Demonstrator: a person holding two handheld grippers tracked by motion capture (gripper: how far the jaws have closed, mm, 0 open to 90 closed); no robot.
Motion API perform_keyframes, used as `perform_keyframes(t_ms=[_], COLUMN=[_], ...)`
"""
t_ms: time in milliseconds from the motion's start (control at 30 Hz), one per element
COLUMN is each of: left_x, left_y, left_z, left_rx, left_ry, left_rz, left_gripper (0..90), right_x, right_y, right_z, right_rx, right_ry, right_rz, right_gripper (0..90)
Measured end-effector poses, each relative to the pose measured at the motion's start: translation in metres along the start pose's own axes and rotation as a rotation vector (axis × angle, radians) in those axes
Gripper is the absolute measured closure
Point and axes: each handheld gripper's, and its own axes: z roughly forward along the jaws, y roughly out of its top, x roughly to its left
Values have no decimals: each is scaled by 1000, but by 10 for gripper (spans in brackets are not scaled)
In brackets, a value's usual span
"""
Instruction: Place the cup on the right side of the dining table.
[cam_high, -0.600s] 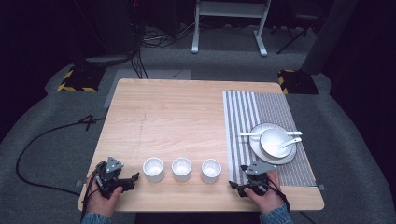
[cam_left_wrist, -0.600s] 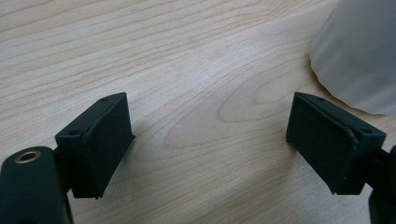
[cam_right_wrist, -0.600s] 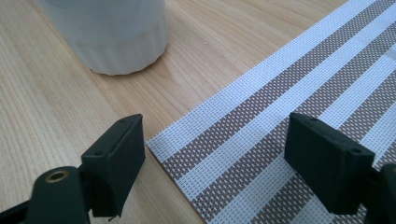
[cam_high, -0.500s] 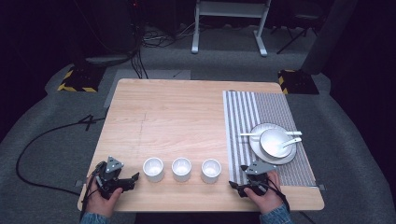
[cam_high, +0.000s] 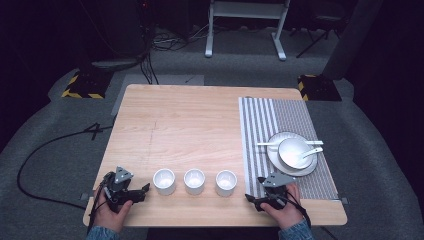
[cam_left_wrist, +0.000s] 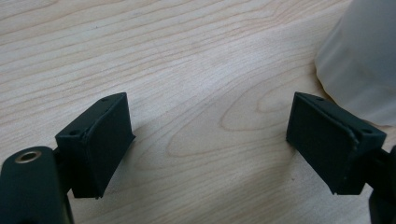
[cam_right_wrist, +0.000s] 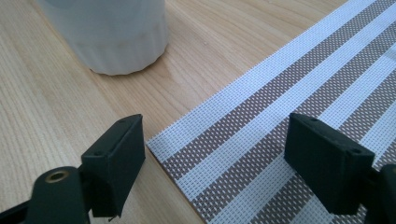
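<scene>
Desk (cam_high: 200, 120) of pale wood carries three white cups in a row along its near edge: the left cup (cam_high: 164, 180), the middle cup (cam_high: 194, 180) and the right cup (cam_high: 226, 182), each standing upright and apart from its neighbours. A striped placemat (cam_high: 265, 125) covers the desk's right part, and on it, toward 4 o'clock from the desk's centre, sits a white plate (cam_high: 280, 162) with a white bowl (cam_high: 295, 152) on top; a white spoon (cam_high: 314, 151) rests in the bowl and another white utensil (cam_high: 267, 144) lies across the plate's far rim. The left gripper (cam_high: 142, 190) lies at the desk's near left corner, held in the person's left hand (cam_high: 110, 212), just at 9 o'clock of the left cup. In the left gripper view its jaws stand spread wide with bare wood between them, and the left cup (cam_left_wrist: 362, 65) shows at 2 o'clock, close to the right jaw but not touching. The right gripper (cam_high: 252, 199) rests at the placemat's near left corner, held by the right hand (cam_high: 282, 217), at 4 o'clock of the right cup. In the right gripper view its jaws are also spread wide, over the placemat (cam_right_wrist: 289, 112) corner, with the right cup (cam_right_wrist: 112, 32) at 11 o'clock, apart from them.
</scene>
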Motion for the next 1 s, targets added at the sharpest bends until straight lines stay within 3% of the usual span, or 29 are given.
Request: perform_keyframes(t_ms=[267, 633, 700, 1000], left_x=[2, 2, 2, 2], left_y=[0, 0, 1, 1], left_z=[0, 0, 1, 1], left_rx=[-1, -2, -2, -2], left_ry=[-2, -1, -2, -4], left_rz=[-2, 1, 1, 0], left_gripper=[149, 148, 148, 148], right_x=[2, 20, 25, 38], right_y=[1, 31, 43, 72], right_z=[-2, -16, -13, 5], right_rx=[-8, -19, -17, -10], right_ry=[1, 39, 69, 99], right_rz=[21, -13, -16, -52], right_gripper=[207, 178, 175, 165])
